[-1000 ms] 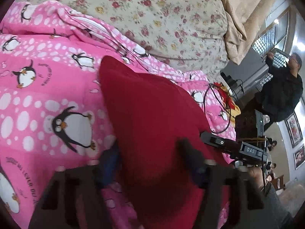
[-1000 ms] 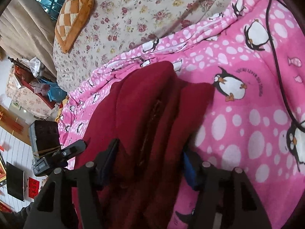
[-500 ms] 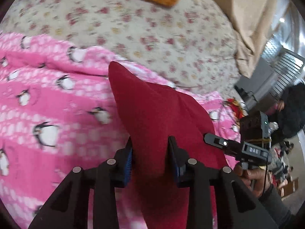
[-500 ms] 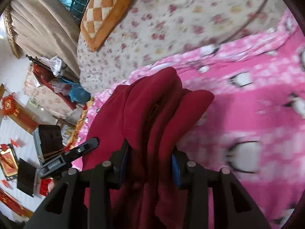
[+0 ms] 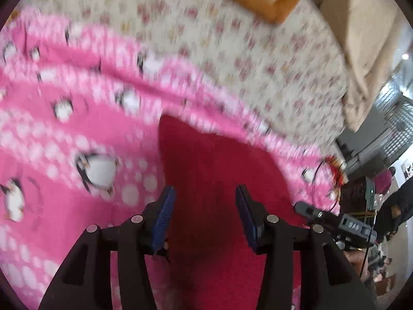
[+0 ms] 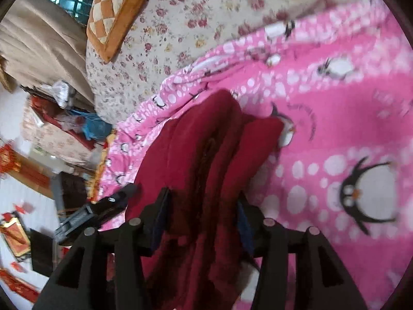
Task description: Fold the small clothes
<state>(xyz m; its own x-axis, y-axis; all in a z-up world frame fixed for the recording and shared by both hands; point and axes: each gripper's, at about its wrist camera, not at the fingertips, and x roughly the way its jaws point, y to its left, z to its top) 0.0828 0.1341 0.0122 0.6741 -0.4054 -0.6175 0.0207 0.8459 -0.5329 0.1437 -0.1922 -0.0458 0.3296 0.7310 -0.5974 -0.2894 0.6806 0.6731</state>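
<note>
A dark red garment [image 5: 219, 180] lies on the pink penguin blanket [image 5: 77, 134]. In the left wrist view it spreads flat under my left gripper [image 5: 205, 214], whose jaws are opening; the blue pads [image 5: 164, 214] stand apart on either side of the cloth. In the right wrist view the garment [image 6: 214, 149] is bunched in long folds running between the jaws of my right gripper [image 6: 201, 214]. These jaws are opening too, with the folds still filling the gap. The left gripper's black tip [image 6: 116, 199] shows at the garment's left edge.
A floral bedspread [image 5: 232, 51] lies beyond the blanket, with an orange checked cushion [image 6: 116, 13] on it. A beige curtain [image 5: 366, 51] hangs at the right. A black cable [image 5: 320, 173] loops off the bed edge. Cluttered furniture [image 6: 64, 118] and a person [image 5: 395, 206] are beside the bed.
Both grippers pinched the red garment half a second ago and have since widened. Both views have shifted toward the floral bedspread, and the garment now lies flatter under the left gripper.
</note>
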